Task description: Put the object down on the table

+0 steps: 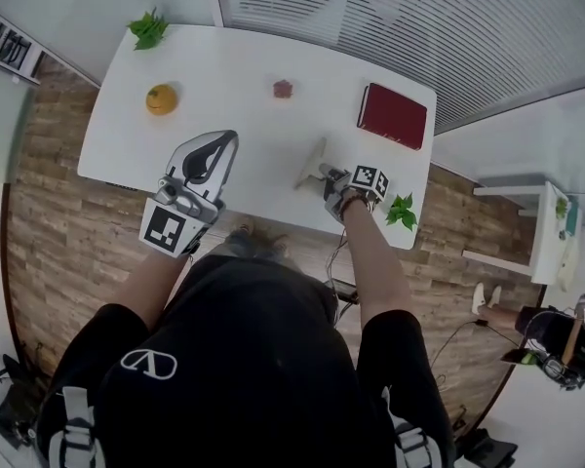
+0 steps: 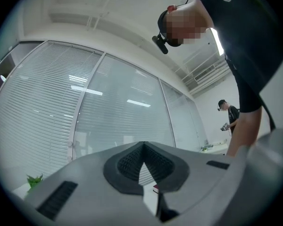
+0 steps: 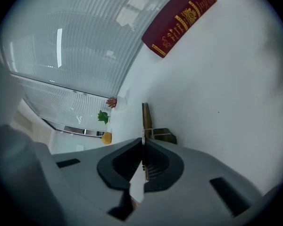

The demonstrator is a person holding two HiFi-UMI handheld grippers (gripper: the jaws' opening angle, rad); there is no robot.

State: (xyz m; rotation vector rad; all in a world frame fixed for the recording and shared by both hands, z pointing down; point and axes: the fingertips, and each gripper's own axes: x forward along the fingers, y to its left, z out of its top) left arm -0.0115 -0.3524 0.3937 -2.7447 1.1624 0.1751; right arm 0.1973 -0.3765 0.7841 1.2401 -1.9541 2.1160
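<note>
Right gripper: jaws pinched tight on thin pale flat panel with brown edge, upright by white table's near edge | Left gripper: jaws together, empty, tilted upward.

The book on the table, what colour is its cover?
The book is dark red, with gold decoration along its spine; the right gripper view shows it best.

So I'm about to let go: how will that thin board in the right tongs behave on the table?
Held on its narrow edge, the thin board would likely tip flat once released. It looks stiff: no sag beyond the right tongs.
</note>
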